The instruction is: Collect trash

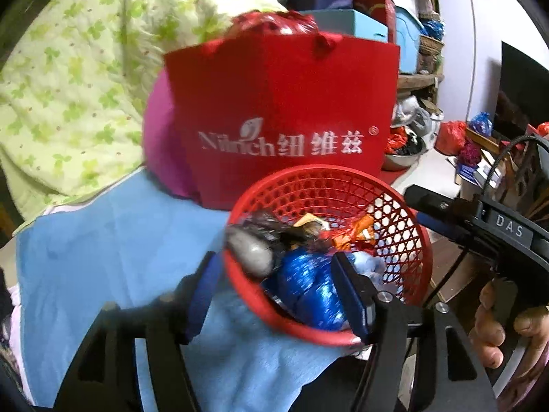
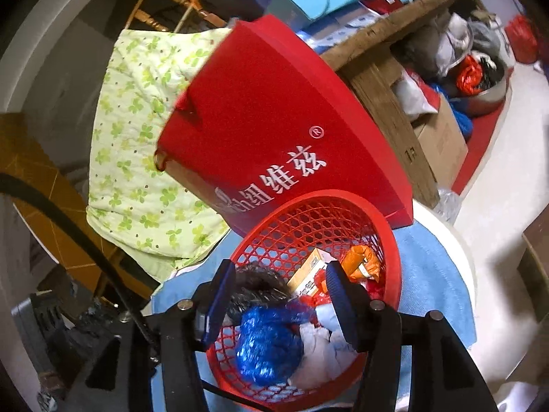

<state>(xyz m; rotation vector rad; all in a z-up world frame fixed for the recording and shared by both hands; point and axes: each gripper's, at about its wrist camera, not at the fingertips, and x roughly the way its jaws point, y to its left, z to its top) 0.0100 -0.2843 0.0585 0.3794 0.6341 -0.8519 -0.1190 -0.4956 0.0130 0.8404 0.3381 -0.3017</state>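
Observation:
A red mesh basket [image 1: 387, 213] sits on a blue cloth [image 1: 113, 240]. It holds a blue crinkled bag [image 1: 308, 295], a black bag [image 1: 260, 237], orange wrappers [image 1: 357, 233] and white paper. My left gripper [image 1: 274, 285] is open, its fingers straddling the basket's near rim, one outside and one inside. My right gripper [image 2: 278, 295] is open above the same basket [image 2: 308, 219], over the blue bag [image 2: 267, 343], black bag [image 2: 254, 288] and white paper [image 2: 319, 346]. The right gripper's body shows in the left wrist view [image 1: 480, 230].
A red paper bag [image 1: 284, 116] with white lettering stands right behind the basket. A green floral quilt [image 1: 68, 79] lies to the left. Boxes, a wooden shelf [image 2: 387, 79], a metal bowl [image 2: 487, 99] and bagged clutter fill the right.

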